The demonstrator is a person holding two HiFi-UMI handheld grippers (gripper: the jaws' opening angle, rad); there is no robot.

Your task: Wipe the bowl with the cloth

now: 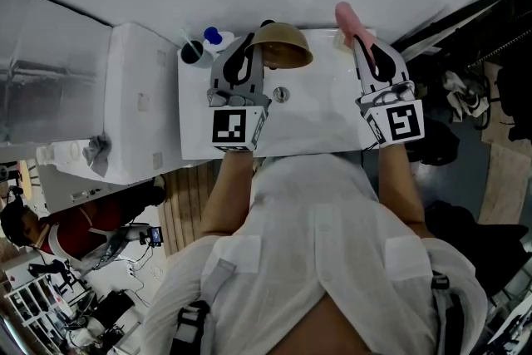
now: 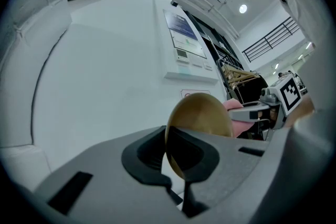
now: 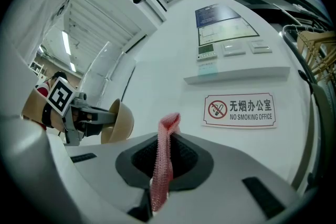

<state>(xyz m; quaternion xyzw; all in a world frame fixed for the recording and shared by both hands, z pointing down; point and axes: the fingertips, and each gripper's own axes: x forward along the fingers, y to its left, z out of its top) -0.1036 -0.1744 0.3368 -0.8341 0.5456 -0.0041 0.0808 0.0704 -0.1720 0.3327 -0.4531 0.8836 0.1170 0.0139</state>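
A golden-brown bowl (image 1: pixel 281 44) is held on edge above the white basin (image 1: pixel 316 129), with my left gripper (image 1: pixel 252 47) shut on its rim. In the left gripper view the bowl (image 2: pixel 202 113) stands upright between the closed jaws of the left gripper (image 2: pixel 176 165). My right gripper (image 1: pixel 359 39) is shut on a pink cloth (image 1: pixel 345 17), which sticks up past its tips. In the right gripper view the cloth (image 3: pixel 165 155) is pinched in the right gripper (image 3: pixel 160 176), and the bowl (image 3: pixel 119 120) sits to the left, apart from the cloth.
The basin has a drain (image 1: pixel 281 94) in its middle. A cup with blue items (image 1: pixel 197 51) stands at its back left corner, beside a white cabinet (image 1: pixel 137 104). A no-smoking sign (image 3: pixel 240 111) and a control panel (image 3: pixel 226 34) hang on the wall ahead.
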